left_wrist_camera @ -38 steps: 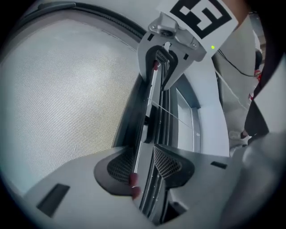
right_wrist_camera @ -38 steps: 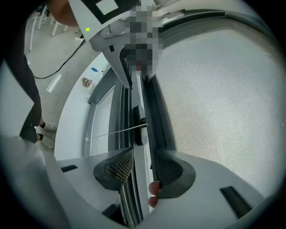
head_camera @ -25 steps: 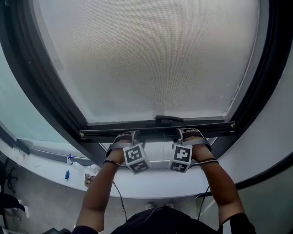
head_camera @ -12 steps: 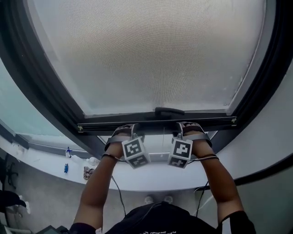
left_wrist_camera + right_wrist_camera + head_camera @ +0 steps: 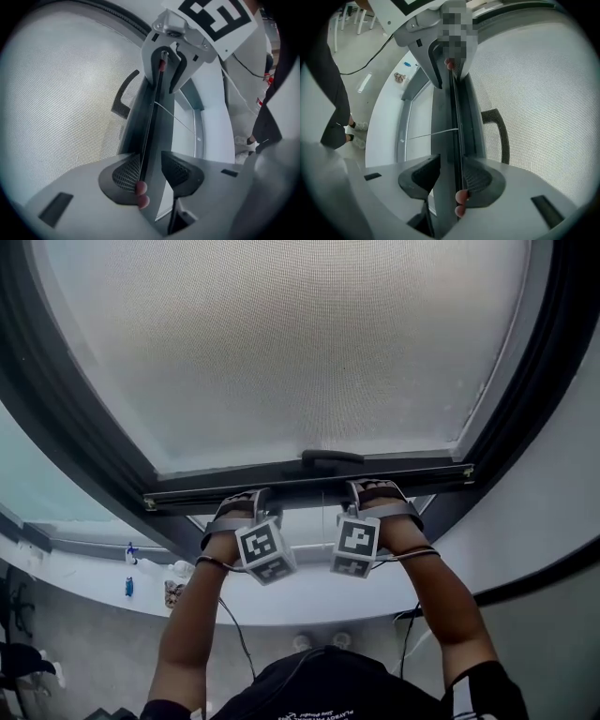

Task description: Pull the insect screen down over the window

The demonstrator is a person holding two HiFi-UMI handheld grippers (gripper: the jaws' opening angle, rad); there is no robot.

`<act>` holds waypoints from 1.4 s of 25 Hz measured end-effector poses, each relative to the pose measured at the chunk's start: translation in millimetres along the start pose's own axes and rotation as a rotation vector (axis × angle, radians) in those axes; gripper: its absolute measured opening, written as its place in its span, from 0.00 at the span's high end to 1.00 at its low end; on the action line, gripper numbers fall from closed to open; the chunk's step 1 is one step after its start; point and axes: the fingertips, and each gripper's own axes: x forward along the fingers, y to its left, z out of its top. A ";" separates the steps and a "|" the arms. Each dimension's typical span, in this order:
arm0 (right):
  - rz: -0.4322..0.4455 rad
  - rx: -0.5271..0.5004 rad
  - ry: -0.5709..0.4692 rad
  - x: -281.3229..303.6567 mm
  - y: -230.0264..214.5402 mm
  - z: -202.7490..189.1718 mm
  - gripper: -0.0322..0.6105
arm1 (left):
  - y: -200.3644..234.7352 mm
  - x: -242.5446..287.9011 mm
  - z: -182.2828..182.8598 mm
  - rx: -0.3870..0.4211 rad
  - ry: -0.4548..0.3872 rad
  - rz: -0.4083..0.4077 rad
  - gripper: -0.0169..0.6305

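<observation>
The insect screen's grey mesh (image 5: 300, 343) covers most of the window. Its dark bottom bar (image 5: 187, 495) runs across, with a black handle (image 5: 330, 457) at its middle. My left gripper (image 5: 246, 505) sits on the bar left of the handle and my right gripper (image 5: 370, 493) right of it. In the left gripper view the bar (image 5: 154, 117) passes between the pads of the left gripper (image 5: 151, 164), which close on it. In the right gripper view the right gripper (image 5: 452, 171) holds the bar (image 5: 447, 126) the same way, beside the handle (image 5: 499, 131).
A dark window frame (image 5: 84, 446) surrounds the screen. A white sill (image 5: 309, 601) curves below the bar, with a strip of open window between them. Small items (image 5: 128, 585) lie at the left. Cables (image 5: 234, 624) hang from the grippers.
The head view has shifted slightly, so the bar sits a little higher and further left in the picture. Both grippers stay on the bar in the same spots.
</observation>
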 end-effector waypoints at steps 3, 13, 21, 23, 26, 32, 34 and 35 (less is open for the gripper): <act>0.012 0.005 0.002 -1.8 1.5 -0.6 0.71 | -2.0 -1.2 0.9 0.005 -0.006 -0.013 0.76; 0.052 0.022 0.001 -6.0 3.1 0.9 0.71 | -1.7 -1.9 0.1 -0.026 -0.056 -0.030 0.76; 0.040 0.027 0.014 -4.8 4.3 0.0 0.71 | -3.7 -1.2 -0.8 -0.013 -0.034 -0.039 0.76; 0.047 0.033 0.015 -2.4 5.1 -0.7 0.71 | -3.8 1.6 -1.1 -0.015 -0.025 -0.040 0.76; 0.048 0.037 0.016 2.8 7.5 -0.3 0.71 | -5.2 9.2 -3.7 -0.002 -0.010 -0.021 0.76; 0.033 0.046 0.003 2.3 9.1 0.0 0.72 | -8.0 8.0 -3.3 -0.013 -0.002 -0.004 0.77; 0.025 0.048 0.008 2.9 8.7 -1.6 0.72 | -7.7 6.3 -0.5 -0.013 -0.005 -0.018 0.77; 0.020 0.048 0.012 3.2 8.5 -2.2 0.72 | -7.5 6.2 0.2 -0.012 -0.008 -0.018 0.77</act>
